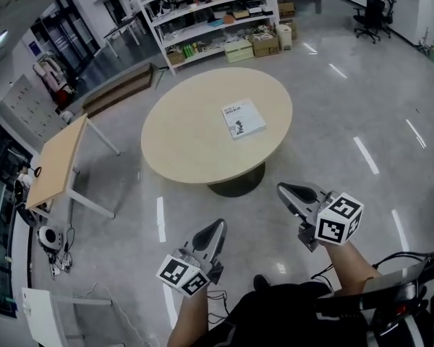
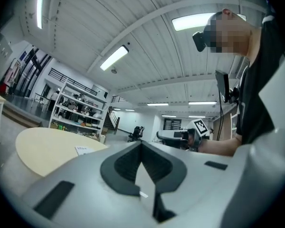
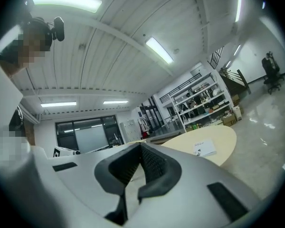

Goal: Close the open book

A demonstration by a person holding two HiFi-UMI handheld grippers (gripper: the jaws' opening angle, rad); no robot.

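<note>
At far left, a small wooden desk (image 1: 58, 161) stands on the glossy floor (image 1: 362, 100), apart from everything else. Next comes your left gripper (image 1: 218, 226), held low in front of you and short of the table, its jaws pressed together with nothing between them; the left gripper view shows the dark pads meeting at the tip. The round table (image 1: 181, 132) fills the middle of the head view, and the book (image 1: 243, 118) lies flat on it, right of centre, white cover up and apparently closed. It is well apart from both grippers. To the right, your right gripper (image 1: 282, 189) also hangs short of the table edge, jaws fully together and empty. Behind the table stands stocked shelving (image 1: 210, 16), and an office chair (image 1: 369, 16) sits at far right.
</note>
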